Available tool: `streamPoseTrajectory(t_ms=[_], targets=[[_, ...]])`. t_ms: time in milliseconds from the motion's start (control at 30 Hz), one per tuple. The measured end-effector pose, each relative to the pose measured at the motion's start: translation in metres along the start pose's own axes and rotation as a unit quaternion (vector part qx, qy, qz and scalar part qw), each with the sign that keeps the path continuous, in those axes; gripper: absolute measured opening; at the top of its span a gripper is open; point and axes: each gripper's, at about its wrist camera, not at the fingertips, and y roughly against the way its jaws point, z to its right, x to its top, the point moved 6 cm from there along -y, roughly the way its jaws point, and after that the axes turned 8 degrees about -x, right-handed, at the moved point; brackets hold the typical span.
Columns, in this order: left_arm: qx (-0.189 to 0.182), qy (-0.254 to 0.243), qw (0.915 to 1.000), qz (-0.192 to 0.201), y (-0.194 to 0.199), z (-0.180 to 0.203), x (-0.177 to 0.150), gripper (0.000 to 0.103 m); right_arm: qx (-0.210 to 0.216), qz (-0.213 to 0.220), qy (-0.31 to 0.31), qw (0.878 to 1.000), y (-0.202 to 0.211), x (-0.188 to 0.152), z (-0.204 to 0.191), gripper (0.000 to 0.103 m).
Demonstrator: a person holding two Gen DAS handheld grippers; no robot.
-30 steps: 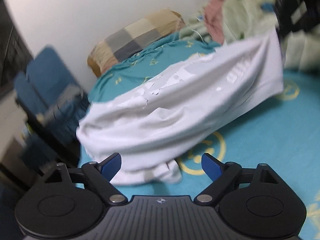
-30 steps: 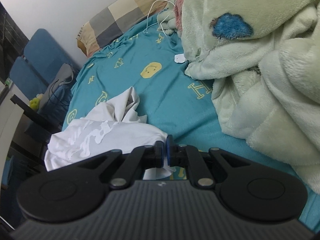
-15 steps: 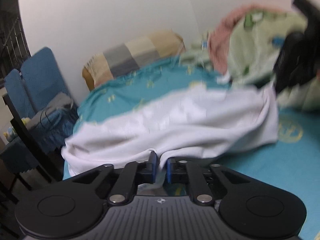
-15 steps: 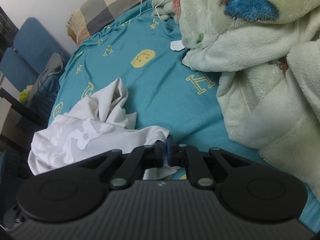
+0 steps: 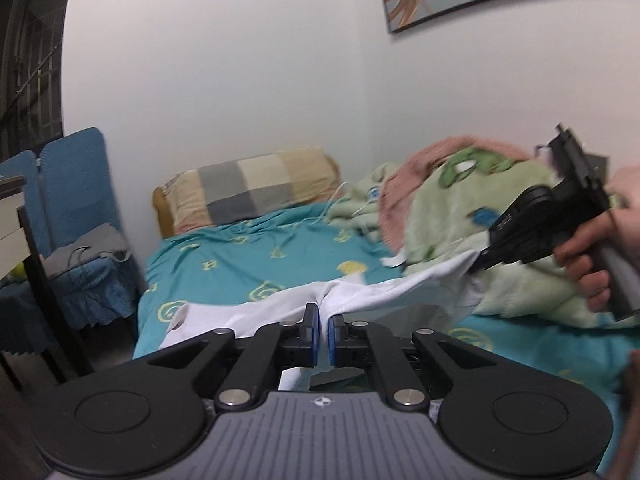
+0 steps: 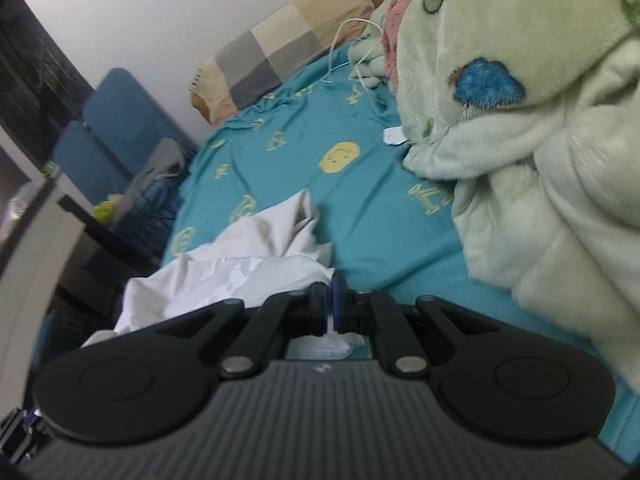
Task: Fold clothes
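A white T-shirt [image 5: 384,292] with a cracked white print is held up over the teal bed sheet [image 5: 248,264]. My left gripper [image 5: 324,330] is shut on one edge of the shirt. My right gripper [image 6: 329,304] is shut on another edge of the T-shirt [image 6: 240,276]; in the left wrist view the right gripper [image 5: 480,262] shows at the right, held in a hand, with the cloth stretched between the two. The rest of the shirt hangs crumpled toward the bed's left edge.
A pale green fleece blanket [image 6: 520,128] is heaped on the right of the bed. A checked pillow [image 5: 248,192] lies at the head by the wall. A white cable [image 6: 340,40] lies near it. Blue chairs [image 5: 72,216] and a desk stand left of the bed.
My left gripper, open a second ago, has closed on the shirt's edge and lifted. Both grippers have risen, and the shirt now stretches between them.
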Motion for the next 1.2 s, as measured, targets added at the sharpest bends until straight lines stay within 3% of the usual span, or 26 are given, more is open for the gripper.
streamPoseTrajectory(t_ms=[100,233,500,600,633,733,833,900,1000,1067,1200], targets=[[-0.035,0.047,0.9982,-0.011,0.01,-0.012,-0.005,0.006,-0.008,-0.012,0.019,1.0,-0.004,-0.007,-0.004,0.006],[-0.042,0.098,0.993,-0.052,-0.017,-0.036,-0.019,0.006,-0.036,-0.037,0.047,0.998,-0.026,-0.012,-0.007,0.007],[-0.004,0.19,0.9716,-0.141,-0.11,-0.101,-0.065,0.011,-0.097,-0.073,0.073,0.99,-0.09,-0.016,-0.003,0.008],[0.019,0.208,0.9619,-0.177,-0.133,-0.116,-0.089,0.016,-0.096,-0.079,0.067,0.99,-0.099,-0.016,0.0,0.011],[0.021,0.206,0.962,-0.177,-0.135,-0.116,-0.089,0.016,-0.097,-0.077,0.067,0.99,-0.1,-0.016,0.0,0.012],[0.024,0.203,0.9646,-0.167,-0.136,-0.113,-0.085,0.02,-0.104,-0.066,0.069,0.99,-0.096,-0.013,0.0,0.029],[0.037,0.204,0.9689,-0.134,-0.119,-0.106,-0.065,0.043,-0.098,-0.044,0.074,0.991,-0.083,-0.009,-0.005,0.03],[0.046,0.204,0.9722,-0.106,-0.105,-0.101,-0.054,0.054,-0.099,-0.023,0.08,0.992,-0.071,-0.005,-0.009,0.038],[0.059,0.174,0.9786,-0.092,-0.09,-0.081,-0.039,0.056,-0.104,0.019,0.095,0.99,-0.049,-0.001,-0.015,0.059],[0.051,0.152,0.9825,-0.095,-0.084,-0.061,-0.038,0.056,-0.1,0.038,0.104,0.989,-0.037,-0.001,-0.019,0.059],[0.04,0.115,0.9847,-0.125,-0.089,-0.023,-0.055,0.055,-0.051,0.023,0.112,0.992,-0.026,-0.018,-0.033,0.058]])
